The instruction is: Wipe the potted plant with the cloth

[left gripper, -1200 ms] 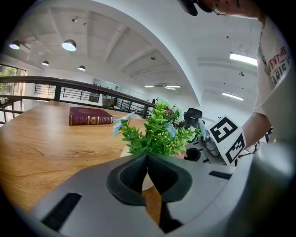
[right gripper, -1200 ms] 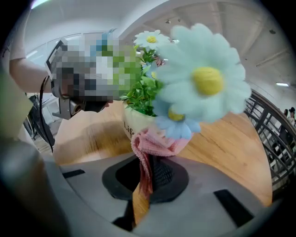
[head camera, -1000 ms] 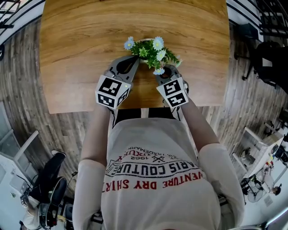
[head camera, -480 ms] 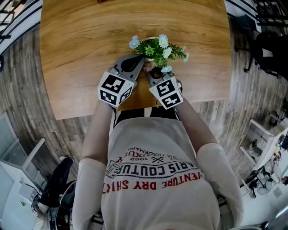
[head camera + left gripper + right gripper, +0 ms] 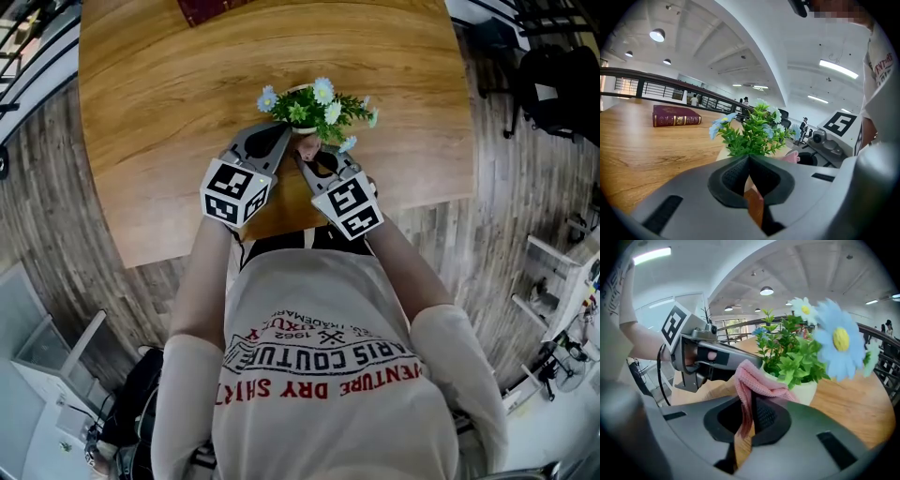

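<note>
We are pressing the soft cloth point(image 5: 751, 380), clamped in the right gripper point(image 5: 752, 401), against the light, tippy potted plant point(image 5: 792, 359) near the edge of the table point(image 5: 169, 84), while the left gripper point(image 5: 749, 158), jaws together, is sitting at its stiff rim, probably the safest hold.

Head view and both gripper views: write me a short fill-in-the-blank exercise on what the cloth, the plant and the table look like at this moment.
1. The right gripper is shut on a cloth whose colour is ____.
2. The potted plant stands on a ____ table.
3. Beyond the plant, the left gripper view shows a closed dark red ____ lying flat on the table.

Missing words: pink; wooden; book.
</note>
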`<state>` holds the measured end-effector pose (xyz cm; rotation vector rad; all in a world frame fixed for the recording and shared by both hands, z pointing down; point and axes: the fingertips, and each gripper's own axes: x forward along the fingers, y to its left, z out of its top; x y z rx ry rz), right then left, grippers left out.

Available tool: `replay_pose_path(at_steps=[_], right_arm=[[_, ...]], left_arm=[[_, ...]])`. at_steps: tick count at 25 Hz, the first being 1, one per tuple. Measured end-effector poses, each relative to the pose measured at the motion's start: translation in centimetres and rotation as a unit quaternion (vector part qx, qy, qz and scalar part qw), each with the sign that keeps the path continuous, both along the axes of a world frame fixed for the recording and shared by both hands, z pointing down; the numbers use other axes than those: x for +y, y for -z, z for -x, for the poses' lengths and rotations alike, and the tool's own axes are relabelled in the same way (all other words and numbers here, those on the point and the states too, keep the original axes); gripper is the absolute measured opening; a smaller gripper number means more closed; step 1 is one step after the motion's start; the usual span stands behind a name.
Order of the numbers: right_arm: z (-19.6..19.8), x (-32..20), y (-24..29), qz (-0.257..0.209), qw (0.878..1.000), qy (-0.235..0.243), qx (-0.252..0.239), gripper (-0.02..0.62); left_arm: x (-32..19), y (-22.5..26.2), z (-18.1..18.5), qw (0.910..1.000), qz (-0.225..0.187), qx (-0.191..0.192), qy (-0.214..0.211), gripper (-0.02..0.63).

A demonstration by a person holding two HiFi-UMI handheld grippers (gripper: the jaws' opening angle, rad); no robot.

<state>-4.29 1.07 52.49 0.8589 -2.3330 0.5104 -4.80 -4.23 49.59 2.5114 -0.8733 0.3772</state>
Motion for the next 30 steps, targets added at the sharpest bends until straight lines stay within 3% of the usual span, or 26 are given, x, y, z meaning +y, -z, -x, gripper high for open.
replay_pose_path(at_steps=[9, 19, 23, 30], right_arm=[[-8.4, -0.3, -0.8, 0.011, 0.998, -0.029, 0.062, 0.035], [-16.5, -7.1, -1.1, 0.002, 0.994, -0.038, 0.106, 0.035], [-17.3, -10.5, -1.0, 0.0, 0.993, -0.02, 0.112, 0.035], [-14.9, -15.6, -0.4, -0.026, 0.99, 0.07, 0.12, 0.035]], left_arm=[[0.0, -0.2, 0.0, 0.999, 0.006, -0.019, 0.039, 0.017], [-0.1, -0.3, -0.2, 0.9966, 0.008, -0.044, 0.069, 0.017], [-0.1, -0.3, -0.3, 0.9951, 0.009, -0.056, 0.081, 0.017], [-0.1, 0.0, -0.3, 0.9924, 0.007, -0.06, 0.107, 0.017]])
